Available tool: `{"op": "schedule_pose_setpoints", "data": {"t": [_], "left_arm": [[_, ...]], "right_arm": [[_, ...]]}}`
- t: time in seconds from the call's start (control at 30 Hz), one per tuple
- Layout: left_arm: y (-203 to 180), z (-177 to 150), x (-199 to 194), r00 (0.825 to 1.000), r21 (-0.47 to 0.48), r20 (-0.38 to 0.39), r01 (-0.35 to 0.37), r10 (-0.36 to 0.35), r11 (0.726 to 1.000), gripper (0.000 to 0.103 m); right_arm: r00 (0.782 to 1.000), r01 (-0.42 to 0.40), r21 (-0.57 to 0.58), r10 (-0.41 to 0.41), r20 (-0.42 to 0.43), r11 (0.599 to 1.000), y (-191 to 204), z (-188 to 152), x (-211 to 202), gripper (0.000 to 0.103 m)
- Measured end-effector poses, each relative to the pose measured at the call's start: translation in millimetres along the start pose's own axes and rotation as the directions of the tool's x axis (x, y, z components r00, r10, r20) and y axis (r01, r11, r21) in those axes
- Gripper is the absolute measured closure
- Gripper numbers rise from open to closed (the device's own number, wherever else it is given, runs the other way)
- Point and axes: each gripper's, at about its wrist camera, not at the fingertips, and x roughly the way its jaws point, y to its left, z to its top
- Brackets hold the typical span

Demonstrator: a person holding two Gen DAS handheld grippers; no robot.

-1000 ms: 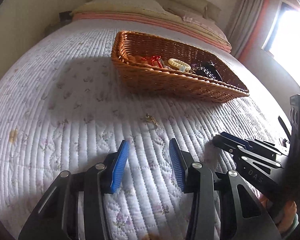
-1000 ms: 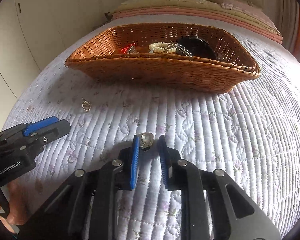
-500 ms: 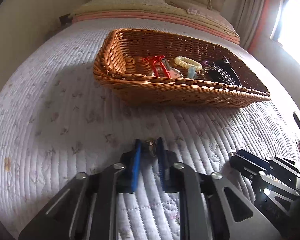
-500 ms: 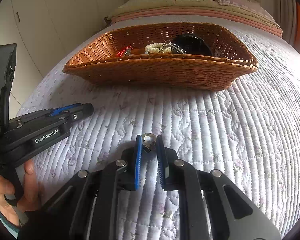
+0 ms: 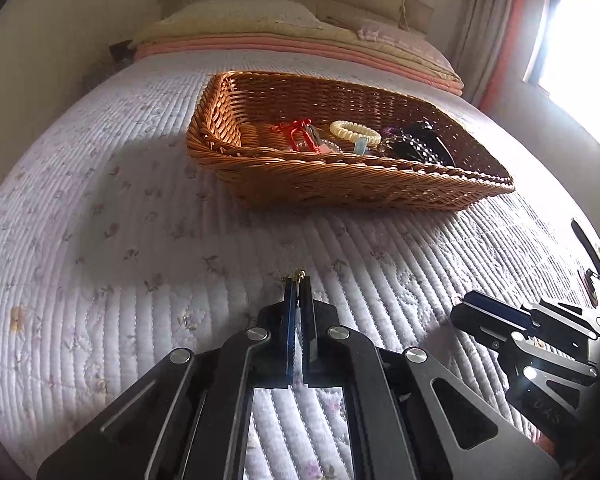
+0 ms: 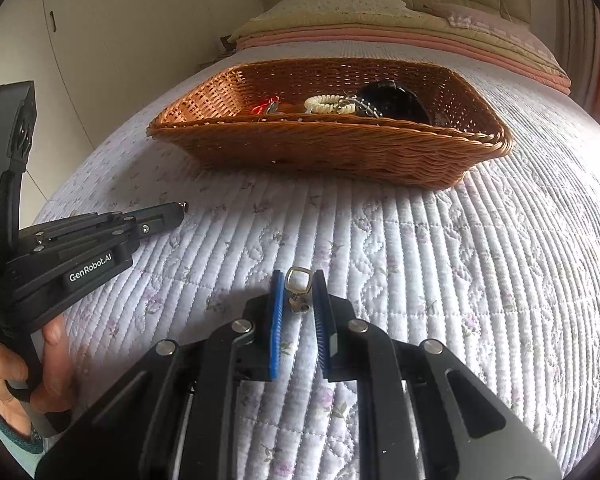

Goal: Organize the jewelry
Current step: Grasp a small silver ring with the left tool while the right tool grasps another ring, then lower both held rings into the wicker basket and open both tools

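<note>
One "GenRobot.AI" label [image 6: 90,273], left claw [image 6: 182,209]

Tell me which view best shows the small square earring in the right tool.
The right wrist view: the square earring sits unobstructed between the right tool pads, its frame and clasp clear. In the left wrist view, the right tool appears side-on at the edge and the earring is too small to make out.

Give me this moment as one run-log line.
left gripper: shut on small gold earring | right gripper: shut on silver square earring | wicker basket: ahead on quilt, neither piece dropped in yet
</note>
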Motion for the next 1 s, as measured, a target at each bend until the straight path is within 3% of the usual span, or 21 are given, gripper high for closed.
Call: {"op": "schedule_pose_setpoints", "data": {"t": [0.37, 0.6, 0.8, 1.0], "left_arm": [[-0.9, -0.6, -50.9, 0.993, -0.024, 0.111, 0.049, -0.046, 0.999, 0.103], [-18.5, 47.6, -92.3, 0.965, 0.036, 0.246, 0.080, -0.086, 0.996, 0.103], [-23.0, 94.6, -71.8, 0.956, 0.052, 0.282, 0.071, -0.083, 0.996, 0.103], [-21.6, 121.8, -9.8, 0.975, 0.048, 0.211, 0.062, -0.070, 0.997, 0.103]], "right_arm": [[0.996, -0.038, -0.009, 0.039, 0.079, 0.999, 0.0, 4.4, -43.7, 0.091], [0.979, -0.053, -0.010, 0.054, 0.198, 0.999, -10.7, 66.8, -81.0, 0.091], [0.976, -0.043, 0.001, 0.041, 0.215, 0.999, -21.2, 123.1, -60.0, 0.091], [0.993, -0.031, 0.008, 0.030, 0.117, 0.999, -31.1, 171.2, 3.0, 0.091]]}}
